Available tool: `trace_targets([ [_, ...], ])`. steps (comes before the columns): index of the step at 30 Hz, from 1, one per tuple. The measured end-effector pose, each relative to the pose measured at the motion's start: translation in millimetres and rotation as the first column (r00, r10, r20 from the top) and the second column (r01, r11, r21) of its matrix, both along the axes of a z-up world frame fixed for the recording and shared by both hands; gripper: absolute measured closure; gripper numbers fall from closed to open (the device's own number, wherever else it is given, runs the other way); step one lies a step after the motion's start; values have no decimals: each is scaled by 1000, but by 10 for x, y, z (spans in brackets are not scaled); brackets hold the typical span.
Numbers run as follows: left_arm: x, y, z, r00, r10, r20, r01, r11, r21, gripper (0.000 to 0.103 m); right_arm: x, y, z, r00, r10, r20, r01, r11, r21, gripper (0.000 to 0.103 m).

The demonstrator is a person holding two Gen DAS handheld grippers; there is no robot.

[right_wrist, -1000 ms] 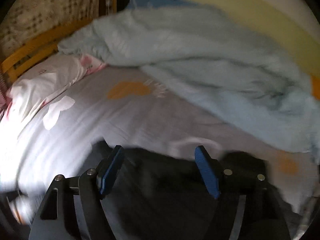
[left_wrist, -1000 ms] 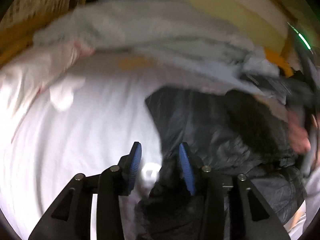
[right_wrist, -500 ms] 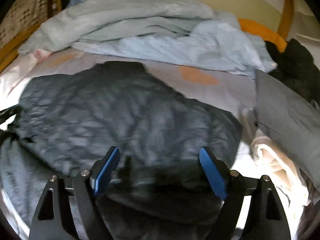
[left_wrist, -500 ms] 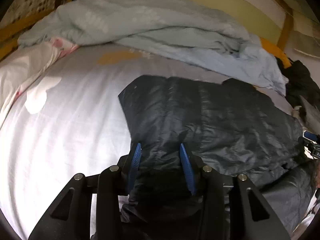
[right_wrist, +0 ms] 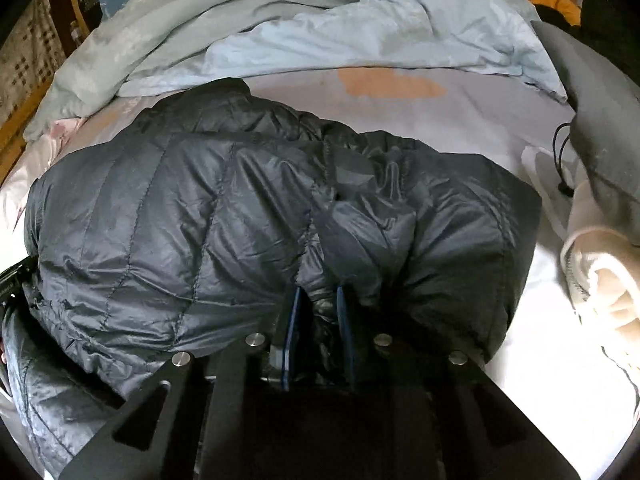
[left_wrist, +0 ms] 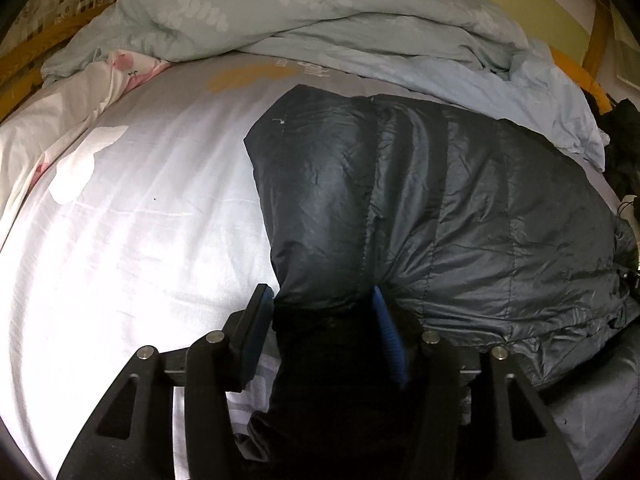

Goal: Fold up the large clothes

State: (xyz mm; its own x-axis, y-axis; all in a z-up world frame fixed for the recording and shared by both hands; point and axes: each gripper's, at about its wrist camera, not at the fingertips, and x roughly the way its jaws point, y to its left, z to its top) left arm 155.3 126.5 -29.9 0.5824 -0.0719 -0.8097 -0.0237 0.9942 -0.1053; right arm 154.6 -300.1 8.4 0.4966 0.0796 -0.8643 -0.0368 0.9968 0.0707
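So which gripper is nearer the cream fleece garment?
Right. The right gripper, closing on the dark puffer jacket, sits beside the cream fleece garment; the left gripper works the jacket's opposite end.

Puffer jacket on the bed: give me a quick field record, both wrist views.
garment: dark quilted puffer jacket, lying on the bed, near edge bunched
surface: white bed sheet
left gripper: jaws opening, jacket fabric between them
right gripper: jaws closing, narrow gap, pinching a fold of the jacket
behind jacket: crumpled pale blue duvet
right of jacket: grey garment and cream garment
fold state: not yet a neat fold
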Motion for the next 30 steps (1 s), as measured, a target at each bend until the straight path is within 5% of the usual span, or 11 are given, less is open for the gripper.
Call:
trace_targets([
  [6,7,19,10,1000,-1,2,1,1000,-7,52,-151,-93,525,984,-33,177,31,999,16,83],
  [10,11,14,10,1000,0,2,0,1000,0,52,55,-171,528,994,-48,94,46,999,28,90],
  [15,11,8,11,1000,-3,5,3,1000,6,51,338,-359,81,995,-94,-45,97,991,91,92],
  [21,-4,10,25,1000,-14,22,14,1000,-11,55,186,-358,236,994,-105,23,103,993,66,91],
  [25,-233,5,284,984,-62,167,71,996,-49,55,-376,-462,581,984,-100,150,85,991,106,91],
  [30,-887,-101,870,909,-83,409,80,996,26,53,-1105,-588,876,949,-111,295,78,989,124,91],
])
